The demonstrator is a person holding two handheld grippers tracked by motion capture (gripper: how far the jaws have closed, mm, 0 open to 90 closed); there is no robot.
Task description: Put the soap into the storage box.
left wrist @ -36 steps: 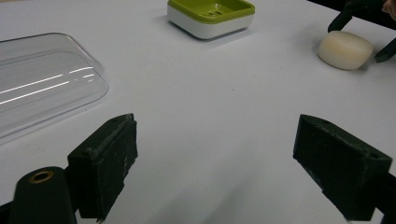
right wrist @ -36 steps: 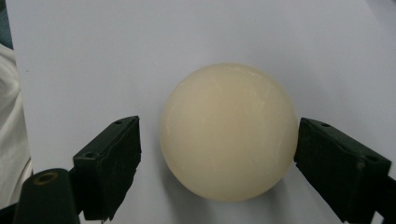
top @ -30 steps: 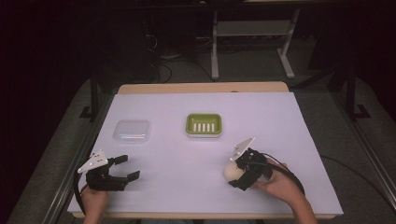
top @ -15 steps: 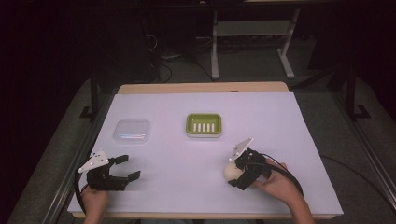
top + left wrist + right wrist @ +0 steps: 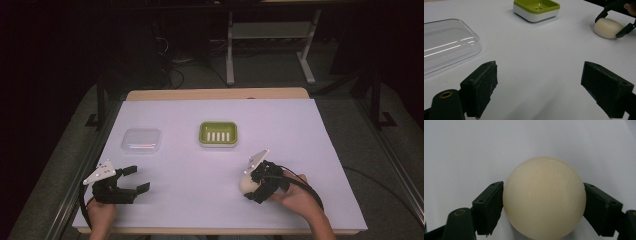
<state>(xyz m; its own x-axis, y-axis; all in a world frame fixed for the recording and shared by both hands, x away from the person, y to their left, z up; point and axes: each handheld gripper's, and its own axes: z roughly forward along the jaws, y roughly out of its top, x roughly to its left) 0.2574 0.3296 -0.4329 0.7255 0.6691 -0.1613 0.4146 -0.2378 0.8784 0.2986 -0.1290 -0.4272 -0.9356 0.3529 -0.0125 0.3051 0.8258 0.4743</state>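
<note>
Our right gripper (image 5: 543,202) has its jaws pressed against both sides of the cream soap bar (image 5: 544,197), low on the table (image 5: 300,130) near its front edge. Its rounded, slick sides could squirt free if we squeeze off-centre. Our left gripper (image 5: 546,85) rests spread wide, holding nothing, near the clear lid (image 5: 446,45); the green soap dish (image 5: 218,134) waits ahead.

Table cover (image 5: 300,130): plain white with a faint lilac cast, no pattern; bare tan wood strip at its far edge.

Soap dish (image 5: 218,134), landmark: lime-green inner tray on a white base, a row of pale slots across the green floor.

Lid (image 5: 141,140), left of the soap dish: clear, colourless, with white glare streaks.

Soap bar (image 5: 544,197), nearer than the soap dish and to its right: uniform cream-ivory, matte, unmarked.

Right gripper (image 5: 544,207): black jaws, pads touching the cream bar.

Left gripper (image 5: 546,92): black jaws, one brass-coloured ring; pale grey top plate in the high view.
</note>
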